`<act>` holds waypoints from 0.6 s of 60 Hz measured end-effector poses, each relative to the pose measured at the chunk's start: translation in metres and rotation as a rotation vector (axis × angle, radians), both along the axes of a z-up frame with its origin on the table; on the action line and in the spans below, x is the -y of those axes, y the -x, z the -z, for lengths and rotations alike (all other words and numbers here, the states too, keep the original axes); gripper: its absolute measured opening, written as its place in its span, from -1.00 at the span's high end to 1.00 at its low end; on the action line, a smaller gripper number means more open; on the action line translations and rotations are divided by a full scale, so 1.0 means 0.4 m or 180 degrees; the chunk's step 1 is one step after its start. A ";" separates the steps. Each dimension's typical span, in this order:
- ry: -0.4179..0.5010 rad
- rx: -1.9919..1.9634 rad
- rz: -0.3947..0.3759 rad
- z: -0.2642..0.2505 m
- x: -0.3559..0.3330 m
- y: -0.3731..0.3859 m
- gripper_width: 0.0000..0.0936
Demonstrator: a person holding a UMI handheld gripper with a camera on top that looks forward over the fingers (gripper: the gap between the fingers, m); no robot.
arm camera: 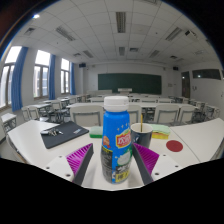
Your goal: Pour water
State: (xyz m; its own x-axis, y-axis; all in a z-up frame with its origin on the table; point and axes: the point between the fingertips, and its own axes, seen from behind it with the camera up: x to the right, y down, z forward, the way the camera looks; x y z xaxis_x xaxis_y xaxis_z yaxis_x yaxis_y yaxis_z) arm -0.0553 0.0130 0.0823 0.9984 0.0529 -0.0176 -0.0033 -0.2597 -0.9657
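— Where's the bottle right now?

— The bottle stands upright between the two fingers of the tool. It has a white cap, a light blue label with red and white print, and a paler lower part. Its base is hidden down between the fingers, so I can't tell whether it rests on the worktop or hangs in the grip.

— And the tool, is it clamped?

— The purple pads sit right up against the bottle on both sides, with no gap showing at either flank. It reads as closed on the bottle.

— What else is on the worktop?

— Just beyond the bottle, on its right, a small green cup peeks out, partly hidden by the label. Further right lies a red round disc, flat on the pale surface and well apart from the cup. On the left side there's a dark tray holding some black items too small to name.

— And behind all that?

— A classroom. Rows of desks and chairs run back toward a dark green chalkboard on the far wall. Tall windows with blue curtains line the left side, and strip lights cross the ceiling overhead.
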 end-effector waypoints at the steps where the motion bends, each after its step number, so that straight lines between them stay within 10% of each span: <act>1: -0.0003 0.0006 0.0011 0.000 -0.009 0.003 -0.78; 5: -0.0052 0.0091 0.0093 0.001 -0.044 0.002 -0.73; 8: -0.0124 0.0243 0.0209 -0.001 -0.062 -0.018 -0.20; 15: -0.0269 0.0294 0.0245 -0.004 -0.076 -0.010 0.08; 36: -0.0312 -0.0738 0.0188 -0.043 -0.110 0.030 0.20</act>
